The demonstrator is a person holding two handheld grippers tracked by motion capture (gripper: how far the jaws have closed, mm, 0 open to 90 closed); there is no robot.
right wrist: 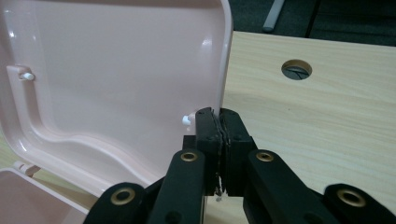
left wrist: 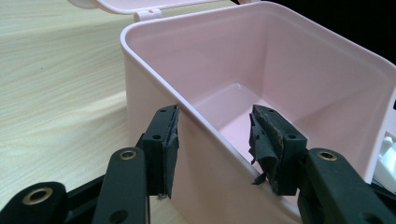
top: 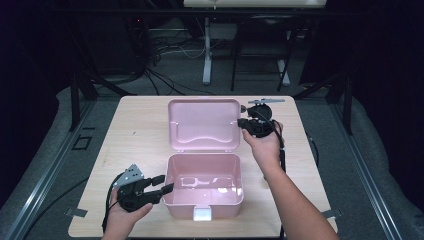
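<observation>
High view: pink box at table centre, lid laid open. Left gripper spread wide astride left wall; right gripper clamped on lid edge. Risk: thin pinch slipping, lid dropping.

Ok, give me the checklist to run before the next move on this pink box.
1. Left gripper straddles the box wall, one jaw inside, one outside: ok.
2. Left gripper clamped on that wall: not ok, jaws open.
3. Right gripper shut on the lid rim: ok.
4. Box interior free of items: ok.
5. White latch ready to catch: cannot tell.
</observation>
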